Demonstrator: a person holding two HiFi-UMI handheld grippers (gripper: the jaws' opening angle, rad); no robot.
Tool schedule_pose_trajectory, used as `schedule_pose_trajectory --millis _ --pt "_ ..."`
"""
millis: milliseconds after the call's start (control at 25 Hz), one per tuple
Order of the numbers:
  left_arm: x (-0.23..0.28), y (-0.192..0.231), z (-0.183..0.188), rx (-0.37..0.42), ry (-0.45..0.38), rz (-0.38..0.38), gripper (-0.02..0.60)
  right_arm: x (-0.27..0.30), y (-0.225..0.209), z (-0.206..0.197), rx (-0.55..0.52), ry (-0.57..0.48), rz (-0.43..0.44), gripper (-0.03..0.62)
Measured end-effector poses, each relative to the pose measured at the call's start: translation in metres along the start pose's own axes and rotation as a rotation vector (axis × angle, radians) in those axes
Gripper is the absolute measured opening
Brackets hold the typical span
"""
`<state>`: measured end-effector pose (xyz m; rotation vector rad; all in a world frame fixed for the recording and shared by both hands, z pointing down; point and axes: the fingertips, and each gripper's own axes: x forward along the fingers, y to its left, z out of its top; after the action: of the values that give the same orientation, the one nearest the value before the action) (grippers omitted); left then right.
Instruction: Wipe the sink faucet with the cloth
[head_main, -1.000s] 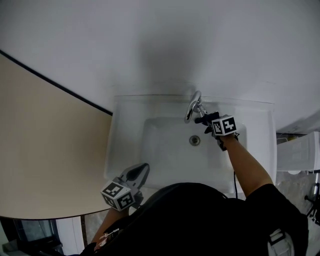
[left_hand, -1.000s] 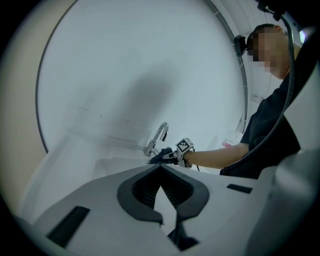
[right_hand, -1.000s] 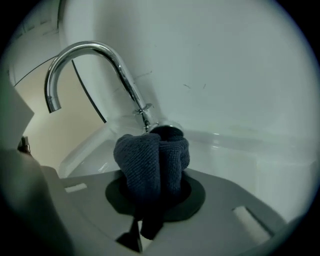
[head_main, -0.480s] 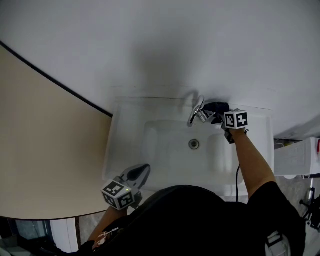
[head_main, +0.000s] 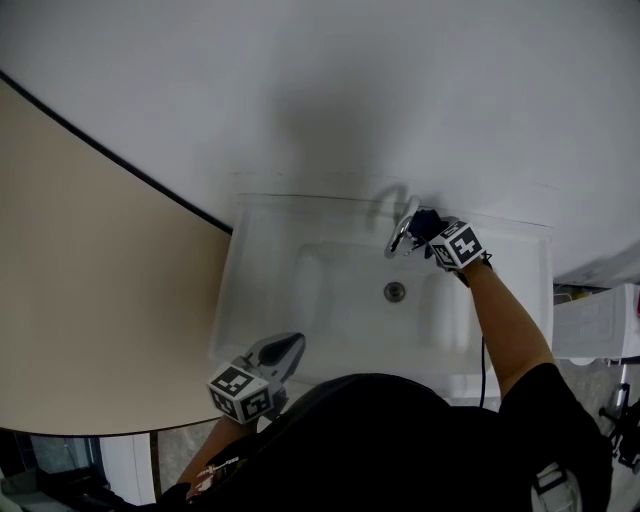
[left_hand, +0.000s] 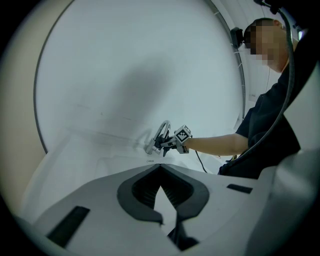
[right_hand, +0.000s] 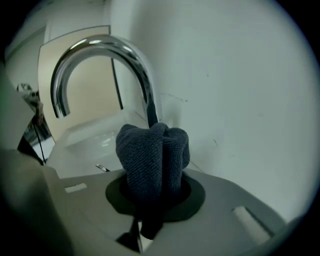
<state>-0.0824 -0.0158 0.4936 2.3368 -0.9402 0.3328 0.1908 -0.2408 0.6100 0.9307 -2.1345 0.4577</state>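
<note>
Moved since a second ago: right gripper (head_main: 430, 229), from in front of the spout to the wall side of the faucet (head_main: 403, 231), by its foot.

Cloth (right_hand: 152, 150): dark blue-grey, knit-textured, bunched into upright folds. The right gripper's jaws are clamped on its lower end. Its long axis runs out along the jaws and its top points at the faucet stem, hiding the stem's foot; contact cannot be told.

Faucet: polished chrome gooseneck at the rear rim of the white sink (head_main: 255, 250), mouth turned down into the basin.

Count: one cloth, one faucet, one sink, one drain (head_main: 395, 291), two grippers.

Left gripper (head_main: 290, 346): at the sink's near corner, jaws together, empty.
</note>
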Motion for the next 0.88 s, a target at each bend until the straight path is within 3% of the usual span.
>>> schedule_pose_trajectory --millis 160,200,280,520,880 --pt "-0.004 0.005 -0.002 -0.019 0.006 0.024 -0.009 0.009 -0.020 -0.003 -0.502 0.270 -0.136 0.049" --pt "-0.004 0.005 -0.004 -0.021 0.005 0.025 -0.009 0.011 -0.023 -0.008 -0.580 0.325 -0.147 0.049" --pt "-0.004 0.005 -0.006 -0.026 0.001 0.024 -0.009 0.016 -0.024 -0.025 -0.619 0.381 -0.142 0.049" --pt "-0.003 0.004 -0.006 -0.035 -0.002 0.017 -0.009 0.013 -0.004 -0.065 -0.444 0.403 -0.088 0.048" --pt "0.011 -0.005 -0.003 -0.028 0.025 -0.007 -0.009 0.035 0.000 -0.076 0.244 0.227 0.096 0.048"
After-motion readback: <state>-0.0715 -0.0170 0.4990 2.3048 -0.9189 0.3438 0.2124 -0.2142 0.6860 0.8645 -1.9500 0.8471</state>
